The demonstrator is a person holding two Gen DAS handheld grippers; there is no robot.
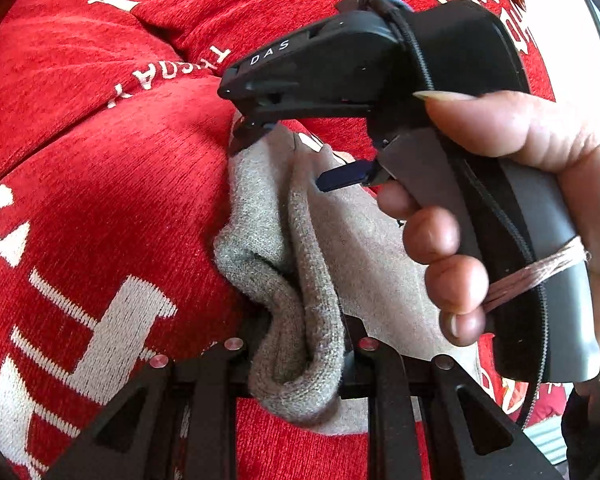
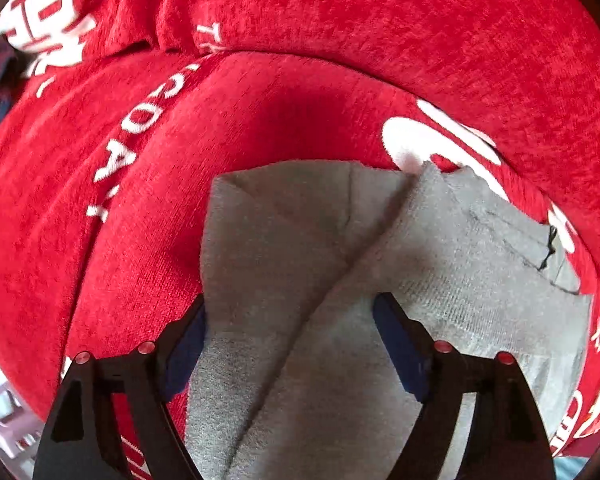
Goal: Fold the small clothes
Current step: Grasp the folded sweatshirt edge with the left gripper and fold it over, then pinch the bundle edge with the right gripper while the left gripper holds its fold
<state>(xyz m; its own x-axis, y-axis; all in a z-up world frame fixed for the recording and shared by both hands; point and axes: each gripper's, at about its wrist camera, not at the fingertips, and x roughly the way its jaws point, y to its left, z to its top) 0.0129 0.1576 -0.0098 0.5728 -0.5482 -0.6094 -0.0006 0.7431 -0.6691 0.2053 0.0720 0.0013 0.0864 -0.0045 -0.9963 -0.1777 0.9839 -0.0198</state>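
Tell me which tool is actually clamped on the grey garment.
The left tool: grey garment is bunched tight between its fingers. The right tool straddles the cloth, pads open and apart.

One grey sock [image 2: 300, 280], one red blanket [image 2: 300, 100] with white lettering, two tools [image 1: 296, 360] [image 2: 292, 340], one hand [image 1: 520, 200].

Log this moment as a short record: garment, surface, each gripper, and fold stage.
garment: grey knit cloth, small, creased diagonally, partly doubled over
surface: red cover with white lettering
left gripper: shut on a bunched edge of the grey knit cloth
right gripper: open, pointing down over the cloth, blue pads either side of it, not pressing
right hand: wrapped round the gripper handle, seen from the left wrist view
fold stage: under way, not flat yet
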